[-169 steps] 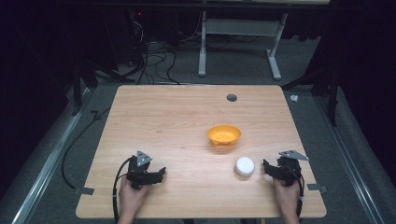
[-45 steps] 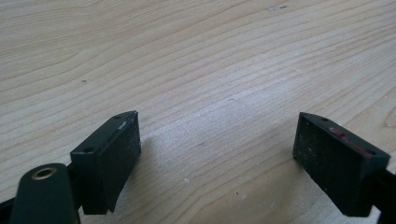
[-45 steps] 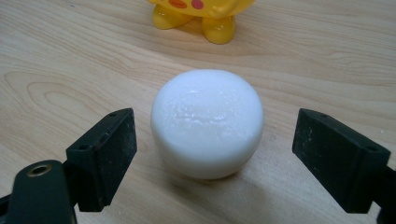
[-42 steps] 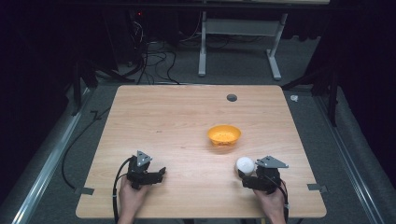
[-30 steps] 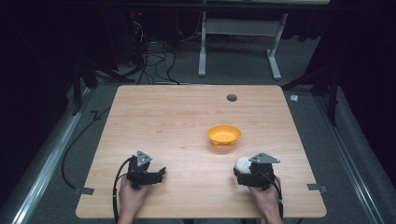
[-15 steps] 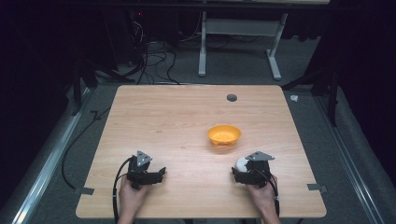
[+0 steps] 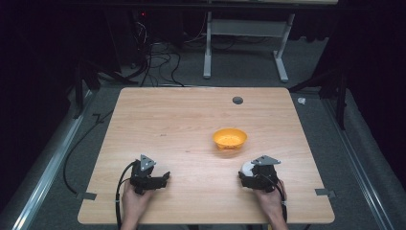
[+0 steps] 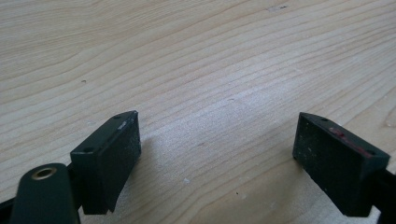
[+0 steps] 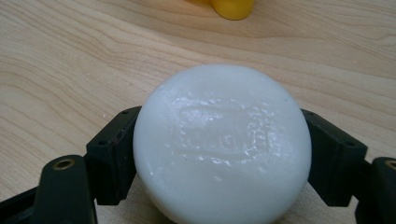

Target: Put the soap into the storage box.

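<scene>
Gripping the white soap bar [image 9: 222, 144], the right gripper [image 9: 219, 158] has one black jaw pressed on each side of it; the jaws have just been closing and now the pads touch the bar's flanks. Soap is round, glossy, with a faint embossed rectangle on top, sitting low over the wooden counter [image 7: 182, 124]. High view: the right gripper [image 7: 253, 176] is at the near right part of the counter, a sliver of the white soap bar [image 7: 246, 167] poking out at its front left, the person's right hand [image 7: 269, 201] coming in from the bottom edge behind it. Orange bowl [image 7: 230, 138] stands upright just beyond the soap, near but apart from it; its yellow-orange base [image 9: 232, 8] shows at the top edge of the right gripper view. Left gripper [image 7: 152, 179] rests at the near left of the counter, well apart from soap and bowl, held by the left hand [image 7: 135, 203]. Left gripper view: its jaws stand wide apart [image 8: 217, 163], bare wood between them. Small dark round hole [image 7: 237, 100] near the counter's far edge.
</scene>
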Motion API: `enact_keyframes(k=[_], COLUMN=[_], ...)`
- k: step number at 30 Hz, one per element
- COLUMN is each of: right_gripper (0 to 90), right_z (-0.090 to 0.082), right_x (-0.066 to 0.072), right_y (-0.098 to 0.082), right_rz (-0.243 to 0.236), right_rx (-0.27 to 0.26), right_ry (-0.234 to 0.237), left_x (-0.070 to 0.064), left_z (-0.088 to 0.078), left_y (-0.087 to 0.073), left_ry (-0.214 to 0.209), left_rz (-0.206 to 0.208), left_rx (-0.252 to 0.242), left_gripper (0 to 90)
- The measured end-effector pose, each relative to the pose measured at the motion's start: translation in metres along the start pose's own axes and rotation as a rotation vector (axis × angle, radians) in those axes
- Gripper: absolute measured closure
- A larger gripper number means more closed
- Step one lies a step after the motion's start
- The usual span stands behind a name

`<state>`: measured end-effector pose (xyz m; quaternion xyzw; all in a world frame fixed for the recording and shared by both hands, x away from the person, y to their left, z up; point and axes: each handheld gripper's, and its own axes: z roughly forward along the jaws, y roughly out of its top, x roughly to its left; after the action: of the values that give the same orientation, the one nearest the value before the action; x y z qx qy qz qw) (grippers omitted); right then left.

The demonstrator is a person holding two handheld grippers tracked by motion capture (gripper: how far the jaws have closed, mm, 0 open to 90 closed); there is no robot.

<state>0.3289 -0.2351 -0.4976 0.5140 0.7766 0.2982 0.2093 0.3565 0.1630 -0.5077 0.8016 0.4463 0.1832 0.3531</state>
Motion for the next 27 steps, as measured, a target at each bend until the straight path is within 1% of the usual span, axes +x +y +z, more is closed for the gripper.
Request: enact_keyframes(k=[4,6,7,8,11,14,22,24,27], right_gripper=[23.3,23.3,23.3,23.3,23.3,23.3,23.3,23.3,23.3], right_z=[0.0,-0.003,-0.003,-0.004,-0.008,-0.014,-0.021,-0.022,-0.023], right_x=[0.001,0.0,0.0,0.0,-0.001,-0.002,-0.001,-0.001,-0.001], right_y=[0.0,0.0,0.0,0.001,0.004,0.008,0.014,0.016,0.018], right_rz=[-0.005,0.005,0.005,0.011,0.006,0.004,-0.009,-0.009,-0.015], right_rx=[-0.007,-0.026,-0.026,-0.031,-0.033,-0.049,-0.055,-0.058,-0.056], right_ry=[-0.006,-0.003,-0.003,0.002,0.006,0.022,0.028,0.041,0.043], left_x=[0.0,0.0,0.0,0.0,0.0,0.0,0.0,0.0,0.0], left_z=[0.0,0.0,0.0,0.0,0.0,0.0,0.0,0.0,0.0], left_y=[0.0,0.0,0.0,0.0,0.0,0.0,0.0,0.0,0.0], left_ry=[0.0,0.0,0.0,0.0,0.0,0.0,0.0,-0.001,-0.001], left_rz=[0.0,0.0,0.0,0.0,0.0,0.0,0.0,-0.001,-0.001], left_rx=[0.0,0.0,0.0,0.0,0.0,0.0,0.0,0.0,0.0], left_gripper=[15.6,15.6,15.6,15.6,15.6,15.6,15.6,15.6,15.6])
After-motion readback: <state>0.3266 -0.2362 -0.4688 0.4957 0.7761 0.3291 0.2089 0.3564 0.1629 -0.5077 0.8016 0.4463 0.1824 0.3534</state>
